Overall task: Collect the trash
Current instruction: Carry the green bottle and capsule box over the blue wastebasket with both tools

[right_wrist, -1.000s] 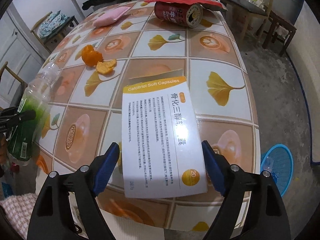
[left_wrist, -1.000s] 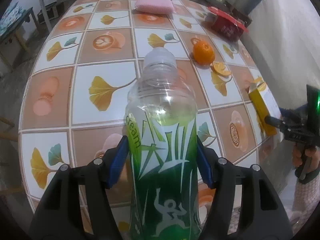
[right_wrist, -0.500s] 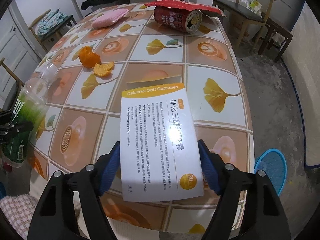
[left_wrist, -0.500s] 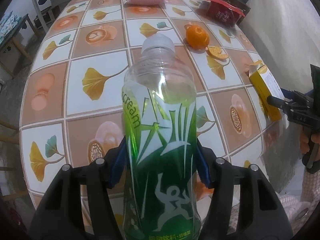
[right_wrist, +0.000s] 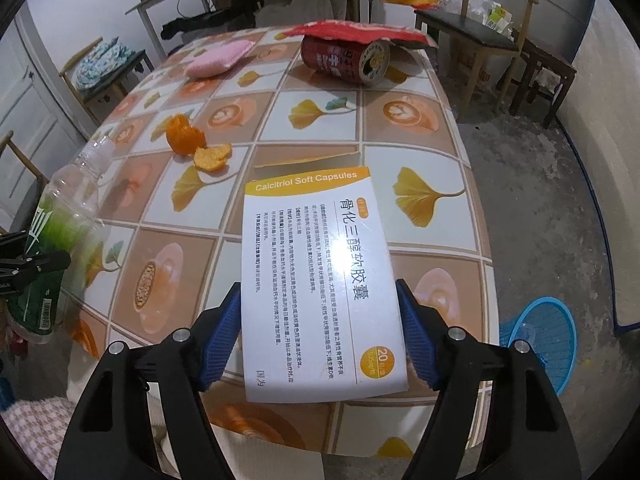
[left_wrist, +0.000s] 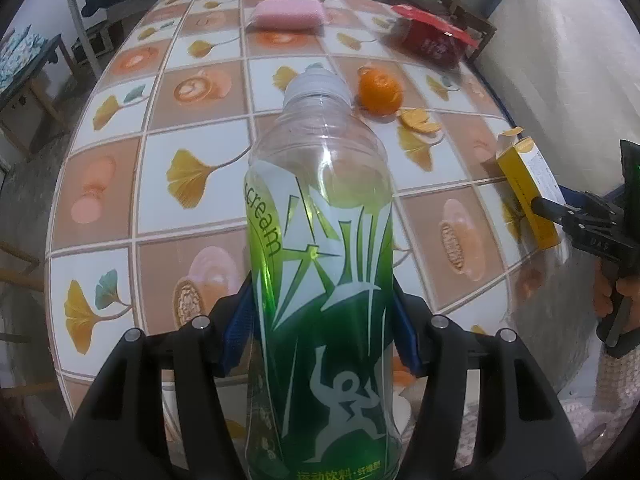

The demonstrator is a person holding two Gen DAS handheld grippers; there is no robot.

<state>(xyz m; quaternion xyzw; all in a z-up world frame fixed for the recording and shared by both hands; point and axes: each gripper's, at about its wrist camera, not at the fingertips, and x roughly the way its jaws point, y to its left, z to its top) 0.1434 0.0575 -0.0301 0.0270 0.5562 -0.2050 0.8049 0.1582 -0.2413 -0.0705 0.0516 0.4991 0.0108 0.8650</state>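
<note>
Plastic bottle [left_wrist: 320, 264] clamped in my left gripper [left_wrist: 320, 332], lifted off table [left_wrist: 120, 184]. Right gripper [right_wrist: 320, 332] pinches medicine box [right_wrist: 320, 276] over table edge. Left, I judge: orange peel [right_wrist: 184, 134], can [right_wrist: 344, 58], red wrapper [right_wrist: 360, 32]. Blue basket [right_wrist: 556, 320] on floor.

1. The right tool [right_wrist: 320, 336] has its blue pads against both long sides of a white and yellow Calcitriol Soft Capsules box [right_wrist: 320, 280], held over the near edge of the tabletop [right_wrist: 432, 152].
2. A peeled orange [right_wrist: 183, 134] and a piece of peel [right_wrist: 213, 157] lie near the left edge.
3. A red can [right_wrist: 346, 60] lies on its side at the far edge under a red wrapper [right_wrist: 360, 33]; a pink sponge [right_wrist: 219, 60] sits left of it.
4. The left tool [right_wrist: 36, 264] holds a green-labelled plastic bottle [right_wrist: 60, 224] at the left edge.
5. A blue basket [right_wrist: 548, 340] stands on the floor beyond the right edge.
</note>
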